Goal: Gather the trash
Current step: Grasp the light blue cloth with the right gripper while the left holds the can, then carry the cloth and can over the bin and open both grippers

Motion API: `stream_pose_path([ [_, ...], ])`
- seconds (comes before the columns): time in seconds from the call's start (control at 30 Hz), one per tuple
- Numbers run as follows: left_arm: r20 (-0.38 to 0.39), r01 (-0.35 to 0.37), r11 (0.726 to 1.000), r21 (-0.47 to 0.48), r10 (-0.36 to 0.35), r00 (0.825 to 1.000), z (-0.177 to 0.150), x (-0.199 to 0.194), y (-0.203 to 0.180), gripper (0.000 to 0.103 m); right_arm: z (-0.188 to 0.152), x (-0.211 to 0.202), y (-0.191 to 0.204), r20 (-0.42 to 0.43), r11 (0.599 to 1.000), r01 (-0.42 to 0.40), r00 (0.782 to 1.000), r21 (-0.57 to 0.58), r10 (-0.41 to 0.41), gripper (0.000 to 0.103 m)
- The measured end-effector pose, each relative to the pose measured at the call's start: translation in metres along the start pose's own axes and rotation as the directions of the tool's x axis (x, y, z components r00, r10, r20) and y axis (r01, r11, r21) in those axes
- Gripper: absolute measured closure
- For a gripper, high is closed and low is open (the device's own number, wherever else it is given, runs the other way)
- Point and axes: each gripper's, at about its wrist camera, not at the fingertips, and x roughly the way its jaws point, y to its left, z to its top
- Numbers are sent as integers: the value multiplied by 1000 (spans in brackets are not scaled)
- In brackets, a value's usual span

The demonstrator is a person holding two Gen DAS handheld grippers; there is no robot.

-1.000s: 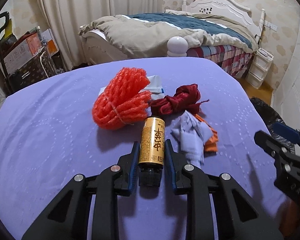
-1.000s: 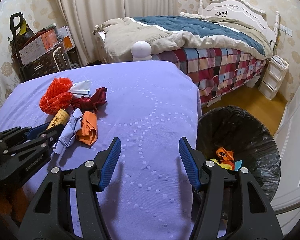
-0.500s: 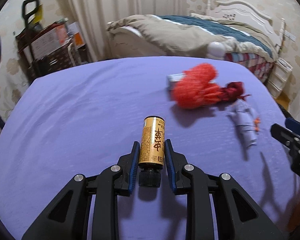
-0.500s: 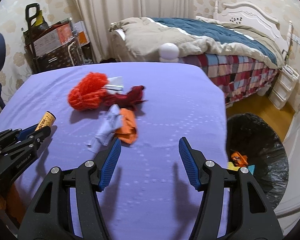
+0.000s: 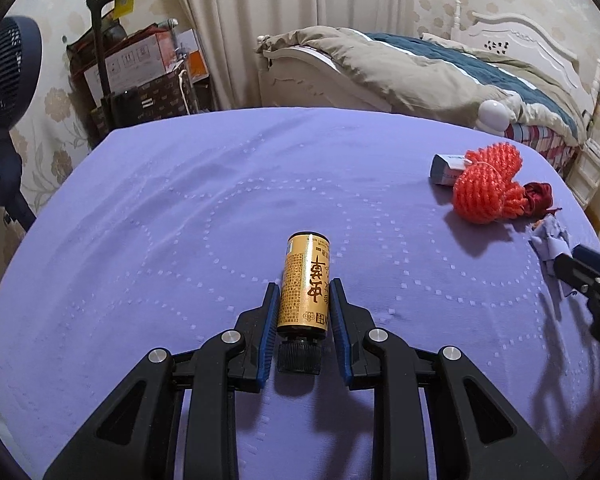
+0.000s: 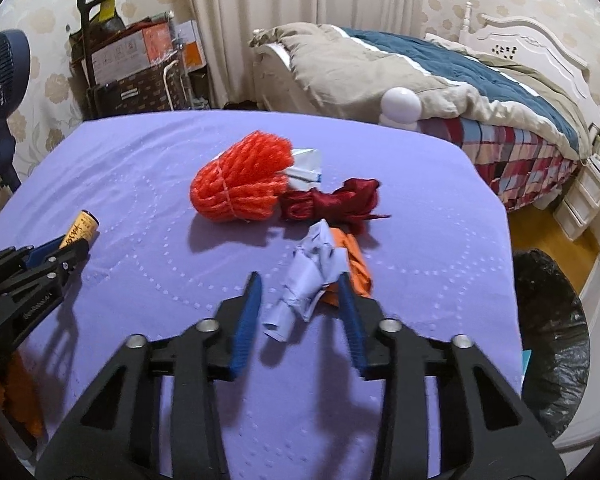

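Left wrist view: left hand-held gripper clamped on gold bottle, cap toward camera, above the purple surface.
Right hand-held gripper: jaws have just been closing, crumpled lilac paper between them, pads not yet pressing it. Orange net bundle, dark red ribbon, orange scrap lie close together. Black-lined bin beside surface, right.

a home bedroom is shown — an unmade bed with a white carved headboard, floor-length curtains and floral wallpaper; boxes — probably household storage — are stacked in the corner.
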Motion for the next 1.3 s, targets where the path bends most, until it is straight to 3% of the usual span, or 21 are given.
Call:
stream_pose_path([
  [0.17,-15,27,999,-27,-28,1000,-1,1,6,77,-2,5,9,-16,1000,-7,1000,-20,6,85],
  [0.43,-17,38,999,-24,-39,999,-1,1,8,77,-5,3,15,-41,997,-69,997,-29,68,84],
  [0.63,-21,45,999,-16,-45,999,-1,2,7,76,3,7,14,-28,998,-58,998,-15,58,66],
  [0.77,-14,53,998,-19,-53,999,-1,0,7,57,6,13,20,-40,997,-60,997,-39,59,66],
  [0.83,-9,48,999,-24,-48,999,-2,-1,8,52,6,17,22,-53,997,-55,997,-45,53,66],
  [0.93,-19,49,998,-35,-50,999,-2,0,10,52,6,19,23,-53,998,-43,998,-55,40,74],
  [0.97,-21,50,998,-42,-51,998,-2,0,11,52,5,19,23,-54,997,-40,998,-60,37,82],
  [1.1,-27,62,996,-69,-64,998,-3,1,17,52,4,17,19,-47,998,-48,998,-49,46,82],
  [1.27,-24,56,998,-35,-57,998,-4,1,11,78,3,11,15,-31,998,-63,998,-30,62,82],
  [1.3,-22,61,998,-28,-62,998,-4,1,10,78,3,9,14,-28,997,-65,998,-28,64,82],
])
